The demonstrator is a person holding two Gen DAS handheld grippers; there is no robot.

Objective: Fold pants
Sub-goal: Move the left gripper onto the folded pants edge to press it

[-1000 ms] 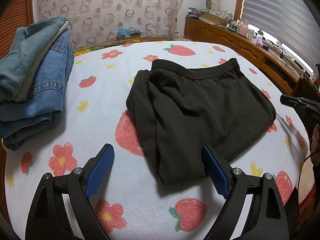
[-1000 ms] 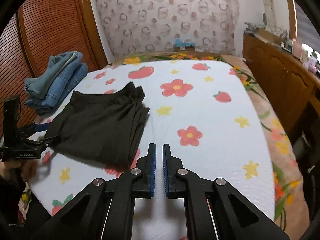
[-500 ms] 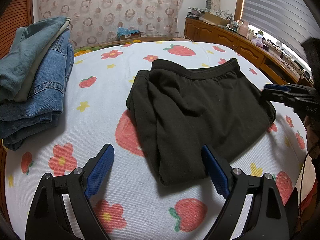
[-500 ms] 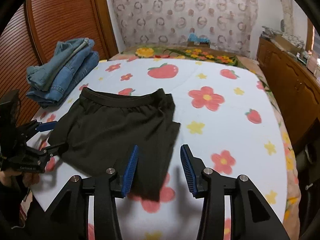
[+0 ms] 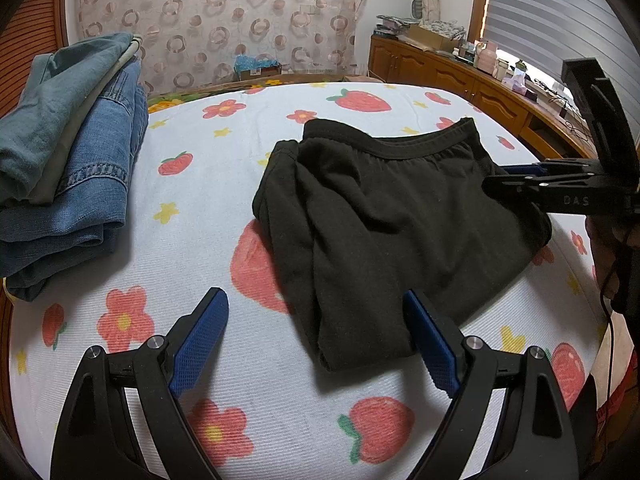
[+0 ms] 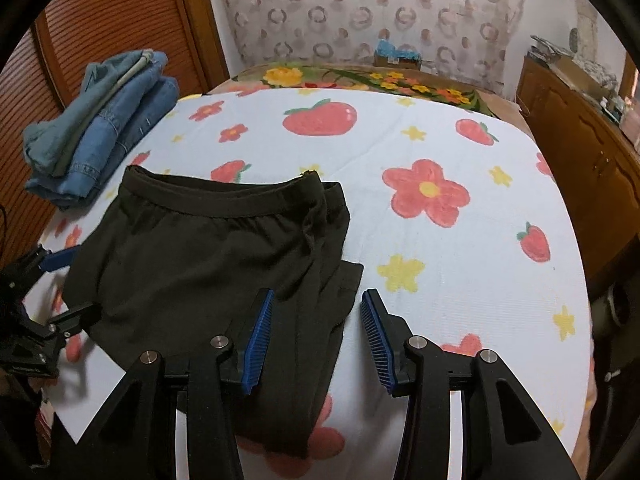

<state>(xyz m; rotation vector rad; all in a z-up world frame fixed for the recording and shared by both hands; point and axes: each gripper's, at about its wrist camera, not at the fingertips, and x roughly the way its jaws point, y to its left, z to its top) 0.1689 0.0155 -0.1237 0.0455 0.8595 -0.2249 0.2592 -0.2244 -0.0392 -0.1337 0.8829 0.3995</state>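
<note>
Most of the folding looks done: black pants [image 6: 208,256] sit bunched into a compact pile mid-bed, both our left gripper [image 5: 316,340] and right gripper [image 6: 316,336] spread wide holding nothing, maybe one final fold left.

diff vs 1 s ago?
Right gripper opened from shut and moved left over the black pants' right edge; nothing gripped yet. Unchanged: left gripper open at the near fold, pants folded, jeans stack in place.
</note>
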